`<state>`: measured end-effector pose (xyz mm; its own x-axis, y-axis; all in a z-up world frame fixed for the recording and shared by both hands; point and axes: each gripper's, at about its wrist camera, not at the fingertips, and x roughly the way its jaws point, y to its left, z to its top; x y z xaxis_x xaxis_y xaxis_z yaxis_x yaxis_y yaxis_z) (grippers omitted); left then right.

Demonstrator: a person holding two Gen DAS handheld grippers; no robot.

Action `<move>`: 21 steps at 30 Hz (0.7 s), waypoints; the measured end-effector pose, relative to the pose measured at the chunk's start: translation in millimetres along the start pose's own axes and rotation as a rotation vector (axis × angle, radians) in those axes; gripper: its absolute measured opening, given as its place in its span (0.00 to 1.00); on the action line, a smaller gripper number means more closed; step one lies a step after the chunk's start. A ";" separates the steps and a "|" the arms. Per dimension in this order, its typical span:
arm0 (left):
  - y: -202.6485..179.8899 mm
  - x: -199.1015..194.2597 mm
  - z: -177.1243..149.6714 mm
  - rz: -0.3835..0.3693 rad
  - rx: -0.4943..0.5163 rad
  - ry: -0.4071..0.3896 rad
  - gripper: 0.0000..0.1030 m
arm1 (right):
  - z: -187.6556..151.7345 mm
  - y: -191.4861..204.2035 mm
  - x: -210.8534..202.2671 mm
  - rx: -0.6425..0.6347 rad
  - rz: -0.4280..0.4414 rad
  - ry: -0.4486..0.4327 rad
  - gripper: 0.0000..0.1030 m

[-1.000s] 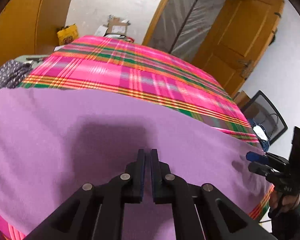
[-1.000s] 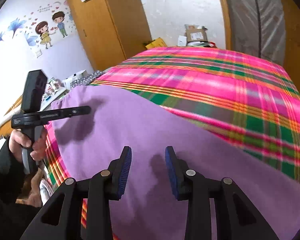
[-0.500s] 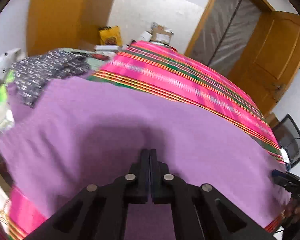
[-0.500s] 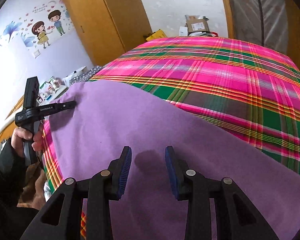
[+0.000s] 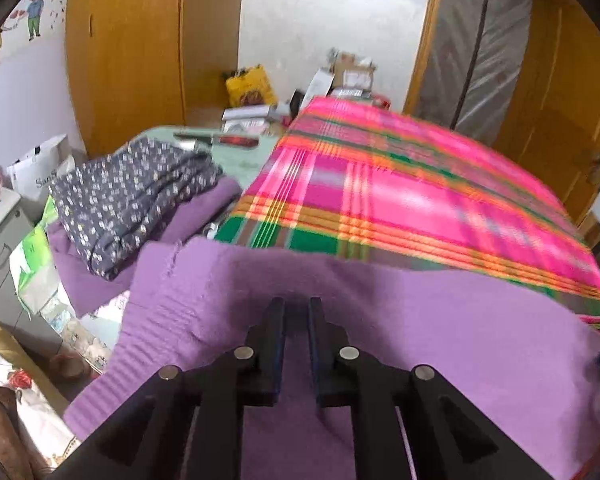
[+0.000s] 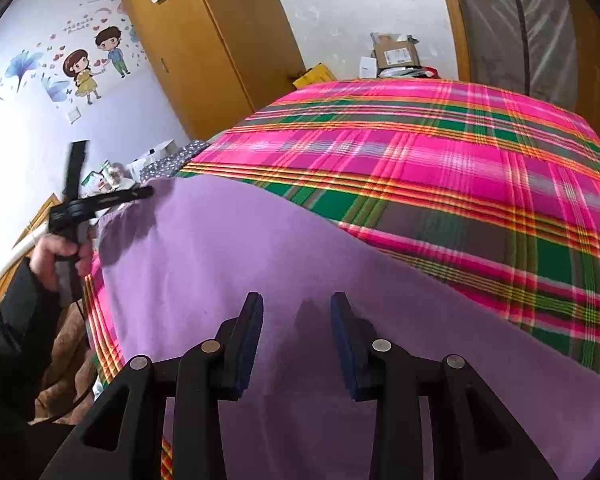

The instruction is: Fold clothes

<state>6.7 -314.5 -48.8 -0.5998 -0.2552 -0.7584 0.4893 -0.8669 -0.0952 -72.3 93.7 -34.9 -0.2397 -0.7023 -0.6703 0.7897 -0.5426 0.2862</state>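
A purple knit garment [image 5: 440, 320] lies spread flat on the near part of a bed with a pink, green and orange plaid cover [image 5: 400, 188]. Its ribbed hem [image 5: 156, 320] hangs at the bed's left edge. My left gripper [image 5: 296, 308] hovers over that left part, jaws slightly apart, holding nothing. It also shows in the right wrist view [image 6: 140, 192]. My right gripper [image 6: 296, 304] is open and empty over the garment [image 6: 228, 256] further right.
A folded dark floral garment [image 5: 132, 196] lies on more purple cloth [image 5: 204, 208] left of the bed. Wooden wardrobe [image 5: 140, 44], boxes [image 5: 348, 76] and a door [image 5: 556, 120] stand behind. Bags and clutter [image 5: 32, 288] fill the floor at left.
My left gripper swung left along the garment to its hem end and its jaws parted slightly. The right gripper stayed open, drifting a little over the garment.
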 end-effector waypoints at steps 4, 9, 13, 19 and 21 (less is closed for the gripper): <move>6.4 1.3 1.6 0.018 0.001 -0.008 0.10 | 2.3 -1.3 -1.8 0.004 -0.009 -0.007 0.35; 23.4 -1.7 5.8 0.045 -0.023 -0.020 0.13 | 3.6 -4.0 0.2 0.019 -0.014 -0.004 0.36; 39.4 0.5 10.9 -0.011 -0.071 -0.024 0.13 | 2.3 -1.2 1.8 0.012 -0.010 -0.001 0.36; 44.3 -8.5 13.6 -0.054 -0.089 -0.059 0.13 | 1.8 -0.2 1.7 0.012 -0.012 0.000 0.36; 47.3 -9.8 13.0 -0.064 -0.095 -0.060 0.14 | 2.9 -0.7 1.5 0.013 -0.015 0.000 0.36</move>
<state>27.5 -358.6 -37.6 -0.6669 -0.2285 -0.7092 0.5052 -0.8383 -0.2050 -74.9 91.7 -34.1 -0.2517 -0.6939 -0.6747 0.7784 -0.5594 0.2850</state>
